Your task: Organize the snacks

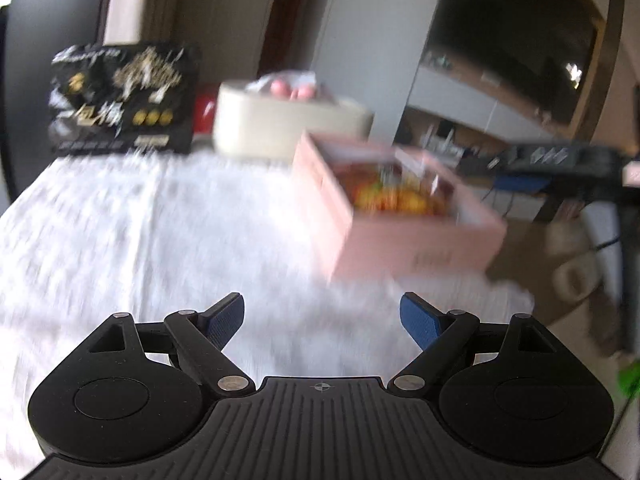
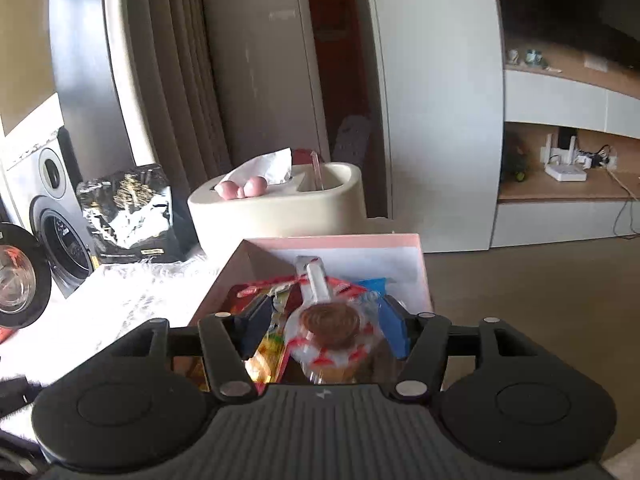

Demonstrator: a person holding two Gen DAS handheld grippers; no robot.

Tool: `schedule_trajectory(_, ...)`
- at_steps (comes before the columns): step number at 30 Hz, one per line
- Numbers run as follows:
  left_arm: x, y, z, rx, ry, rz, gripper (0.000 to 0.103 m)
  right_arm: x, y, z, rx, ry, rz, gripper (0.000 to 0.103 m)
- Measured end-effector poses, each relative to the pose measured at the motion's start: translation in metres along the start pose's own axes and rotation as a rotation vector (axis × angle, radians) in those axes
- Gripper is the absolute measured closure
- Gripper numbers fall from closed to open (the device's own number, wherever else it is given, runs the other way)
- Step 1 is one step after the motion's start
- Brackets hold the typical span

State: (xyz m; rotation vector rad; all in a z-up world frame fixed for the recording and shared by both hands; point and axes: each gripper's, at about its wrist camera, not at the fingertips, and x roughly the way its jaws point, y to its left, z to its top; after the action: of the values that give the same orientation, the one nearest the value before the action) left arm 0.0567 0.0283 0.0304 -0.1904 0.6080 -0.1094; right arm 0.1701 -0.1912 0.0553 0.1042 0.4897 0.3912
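Observation:
A pink open box (image 1: 400, 240) holding colourful snack packets stands at the right edge of the white fluffy cloth (image 1: 140, 232). My left gripper (image 1: 322, 320) is open and empty, low over the cloth in front of the box. In the right wrist view my right gripper (image 2: 326, 328) is open over the pink box (image 2: 416, 264), its fingers on either side of a clear-wrapped round brown snack (image 2: 330, 328) that lies on the packets (image 2: 272, 344). I cannot tell whether the fingers touch it.
A black and gold bag (image 1: 124, 100) stands at the back left of the cloth. A cream tissue holder (image 1: 288, 124) with pink balls stands behind the box. A white speaker (image 2: 44, 200) is at the left. Floor lies right of the table.

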Motion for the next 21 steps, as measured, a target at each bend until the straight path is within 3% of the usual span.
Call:
schedule_trajectory(7, -0.019, -0.006, -0.053, -0.051, -0.001, 0.072, 0.013, -0.062, 0.027, -0.082, -0.008, 0.051, -0.009, 0.038)
schedule_trajectory(13, -0.023, -0.022, -0.067, 0.047, -0.021, 0.116, 0.013, -0.08, 0.041, -0.145, 0.033, 0.047, 0.0, 0.038)
schedule_trajectory(17, -0.017, -0.032, -0.071, 0.114, -0.024, 0.158, 0.013, -0.077, 0.048, -0.167, -0.005, 0.013, -0.044, 0.038)
schedule_trajectory(21, -0.016, -0.035, -0.071, 0.119, -0.025, 0.173, 0.013, -0.078, 0.049, -0.175, -0.027, -0.037, -0.056, 0.037)
